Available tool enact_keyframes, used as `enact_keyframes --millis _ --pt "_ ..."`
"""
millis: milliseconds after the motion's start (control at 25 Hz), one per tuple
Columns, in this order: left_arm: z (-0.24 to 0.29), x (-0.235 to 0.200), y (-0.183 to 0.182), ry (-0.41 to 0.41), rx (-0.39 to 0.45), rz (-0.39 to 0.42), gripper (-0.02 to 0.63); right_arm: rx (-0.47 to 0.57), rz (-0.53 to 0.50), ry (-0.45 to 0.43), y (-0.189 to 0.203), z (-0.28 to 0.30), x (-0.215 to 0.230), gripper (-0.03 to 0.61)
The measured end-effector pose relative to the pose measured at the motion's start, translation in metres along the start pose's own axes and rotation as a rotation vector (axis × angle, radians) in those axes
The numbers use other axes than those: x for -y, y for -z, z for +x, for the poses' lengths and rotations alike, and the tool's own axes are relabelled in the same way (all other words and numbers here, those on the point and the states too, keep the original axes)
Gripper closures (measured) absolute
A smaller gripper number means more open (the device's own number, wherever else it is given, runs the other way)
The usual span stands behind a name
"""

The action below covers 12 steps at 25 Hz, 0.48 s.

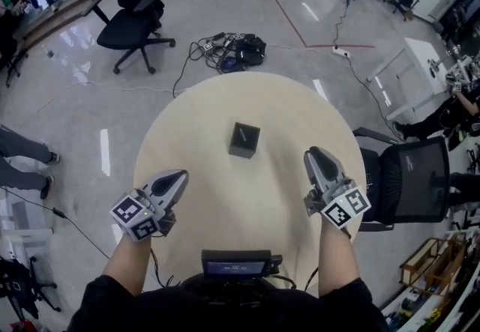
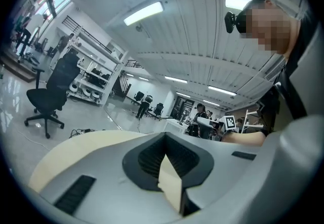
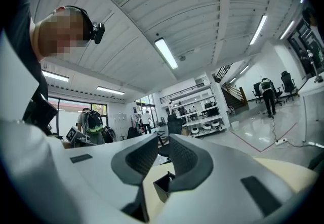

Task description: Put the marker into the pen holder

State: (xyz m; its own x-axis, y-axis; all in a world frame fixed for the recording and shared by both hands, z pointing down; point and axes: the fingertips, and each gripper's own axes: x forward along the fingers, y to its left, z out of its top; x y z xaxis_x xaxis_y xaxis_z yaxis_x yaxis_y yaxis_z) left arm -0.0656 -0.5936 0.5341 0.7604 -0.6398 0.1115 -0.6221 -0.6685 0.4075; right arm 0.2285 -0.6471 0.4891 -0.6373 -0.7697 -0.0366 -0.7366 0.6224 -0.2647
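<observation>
1. The glossy grey floor (image 1: 90, 106) surrounds everything. A black office chair (image 1: 135, 8) stands on it at the far left, and a bundle of cables (image 1: 232, 49) lies just beyond the table.
2. The round, pale wood tabletop (image 1: 247, 203) fills the middle of the head view. Another dark chair (image 1: 409, 180) stands close to its right edge.
3. A dark device with a small screen (image 1: 236, 263) sits at the near rim of the tabletop, between the person's forearms.
4. The left hand-held gripper (image 1: 181, 174) hovers over the near left part of the tabletop. Its tips are pressed together with nothing between them.
5. The right hand-held gripper (image 1: 315, 152) hovers over the near right part. Its jaws are spread a little and grip nothing. In the right gripper view the holder shows through the gap, farther off on the tabletop.
6. The black square pen holder (image 1: 244, 139) stands upright near the centre of the tabletop, well apart from both grippers.
7. The marker (image 1: 241, 133) is inside the pen holder, leaning across its opening, with its tip poking just above the rim.
</observation>
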Motion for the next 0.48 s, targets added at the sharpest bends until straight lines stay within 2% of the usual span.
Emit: enact_keyframes --millis 120,480 --pt "-0.016 0.022 -0.022 0.014 0.029 0.038 0.62 0.012 -0.018 0.041 -0.03 -0.029 -0.012 0.574" --pt "-0.062 0.095 -0.053 0.104 0.047 0.067 0.62 0.015 -0.007 0.194 -0.08 -0.135 -0.056 0.575"
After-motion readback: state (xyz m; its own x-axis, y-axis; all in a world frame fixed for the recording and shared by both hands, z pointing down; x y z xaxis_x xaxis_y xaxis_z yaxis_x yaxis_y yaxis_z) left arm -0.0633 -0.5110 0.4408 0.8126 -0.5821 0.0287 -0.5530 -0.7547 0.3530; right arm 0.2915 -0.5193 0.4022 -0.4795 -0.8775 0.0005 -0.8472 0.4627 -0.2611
